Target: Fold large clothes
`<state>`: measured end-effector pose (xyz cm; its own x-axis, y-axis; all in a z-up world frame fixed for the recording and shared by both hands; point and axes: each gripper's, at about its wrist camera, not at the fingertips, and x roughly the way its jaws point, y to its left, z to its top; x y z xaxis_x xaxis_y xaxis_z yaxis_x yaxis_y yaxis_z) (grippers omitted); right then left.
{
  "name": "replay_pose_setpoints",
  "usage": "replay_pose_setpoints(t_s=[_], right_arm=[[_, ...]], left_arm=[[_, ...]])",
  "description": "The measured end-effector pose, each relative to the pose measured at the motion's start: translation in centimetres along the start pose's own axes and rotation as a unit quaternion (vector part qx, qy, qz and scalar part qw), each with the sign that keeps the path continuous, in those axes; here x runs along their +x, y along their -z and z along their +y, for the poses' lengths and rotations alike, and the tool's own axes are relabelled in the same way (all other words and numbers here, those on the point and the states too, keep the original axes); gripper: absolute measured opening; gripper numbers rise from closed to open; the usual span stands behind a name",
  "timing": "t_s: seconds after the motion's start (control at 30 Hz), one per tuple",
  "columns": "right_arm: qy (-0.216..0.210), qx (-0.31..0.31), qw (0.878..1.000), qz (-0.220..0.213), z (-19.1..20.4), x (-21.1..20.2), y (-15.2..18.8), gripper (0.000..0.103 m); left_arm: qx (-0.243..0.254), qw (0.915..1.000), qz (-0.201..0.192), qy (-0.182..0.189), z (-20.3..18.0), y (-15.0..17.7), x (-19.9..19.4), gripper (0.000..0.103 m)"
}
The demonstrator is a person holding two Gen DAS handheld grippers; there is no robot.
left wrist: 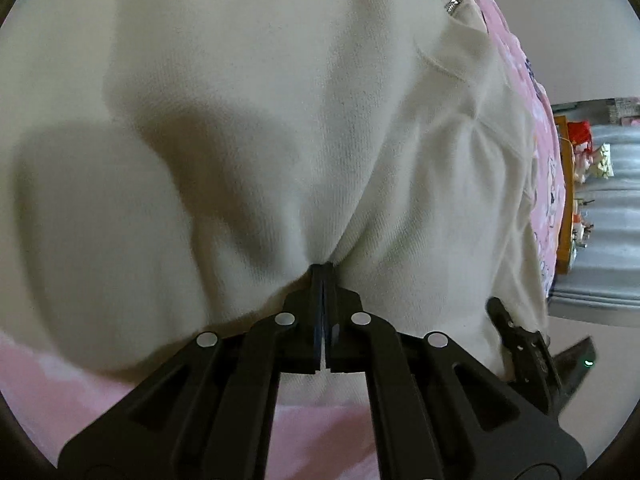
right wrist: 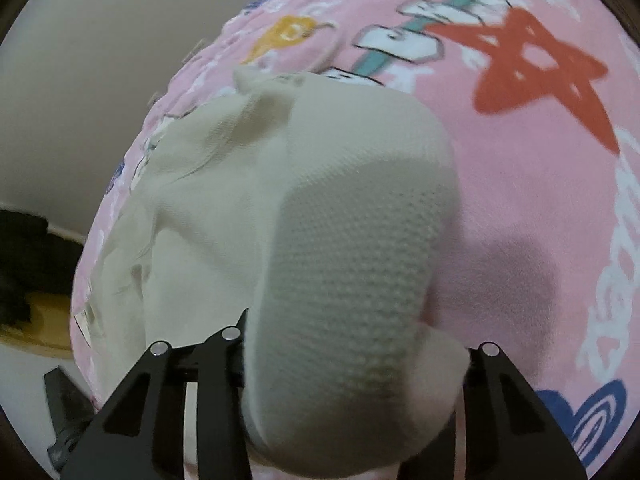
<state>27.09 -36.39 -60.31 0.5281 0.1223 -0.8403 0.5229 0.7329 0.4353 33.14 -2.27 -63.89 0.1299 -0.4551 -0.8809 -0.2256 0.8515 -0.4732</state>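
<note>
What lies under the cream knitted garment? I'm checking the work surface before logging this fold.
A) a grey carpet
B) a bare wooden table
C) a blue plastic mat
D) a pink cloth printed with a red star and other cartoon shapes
D: pink printed cloth with a red star spreads beneath and around the cream knitted garment.

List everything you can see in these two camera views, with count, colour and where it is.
cream garment: one, cream knit, bunched on the pink sheet, filling most of both views
zipper pull: one, silver, on the garment's upper right edge in the left view
pink sheet: one, pink with a red star, blue heart and lettering, spread under the garment
cluttered shelf: one, orange-brown, far right background
dark item: one, black, left edge of the right view; too unclear to identify
left tongs: black, pinched on a garment fold
right tongs: black, with a thick garment roll between the fingers
</note>
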Motion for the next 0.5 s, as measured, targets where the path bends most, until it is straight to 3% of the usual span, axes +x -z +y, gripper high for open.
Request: replay_pose_setpoints(t_s=[0.1,0.23,0.27,0.33,0.43,0.47,0.5], right_arm=[[0.018,-0.027,0.999,-0.028,1.7,-1.7,0.5,0.034],[0.016,-0.091,0.993,-0.072,5.3,-4.7,0.9,0.031],[0.013,-0.105,0.991,-0.078,6.2,-5.1,1.1,0.031],[0.003,-0.143,0.986,-0.089,8.6,-5.9,1.5,0.03],[-0.005,-0.195,0.977,-0.089,12.0,-6.2,2.9,0.029],[-0.01,-0.214,0.972,-0.093,13.0,-6.6,3.5,0.028],[-0.015,-0.23,0.968,-0.098,14.1,-6.9,3.8,0.028]], left_arm=[[0.049,0.9984,-0.01,-0.027,-1.5,0.9,-1.1,0.0],[0.043,0.9983,-0.038,0.011,-1.5,2.1,-5.2,0.0],[0.039,0.9984,-0.035,0.02,-1.3,2.1,-5.3,0.0],[-0.008,0.9995,0.008,0.029,0.4,1.3,-3.0,0.0],[-0.082,0.9913,0.048,0.091,3.6,-0.1,-0.4,0.0],[-0.083,0.99,0.043,0.106,3.8,-0.3,-1.2,0.0],[-0.057,0.9902,-0.004,0.127,3.7,-0.2,-3.9,0.0]])
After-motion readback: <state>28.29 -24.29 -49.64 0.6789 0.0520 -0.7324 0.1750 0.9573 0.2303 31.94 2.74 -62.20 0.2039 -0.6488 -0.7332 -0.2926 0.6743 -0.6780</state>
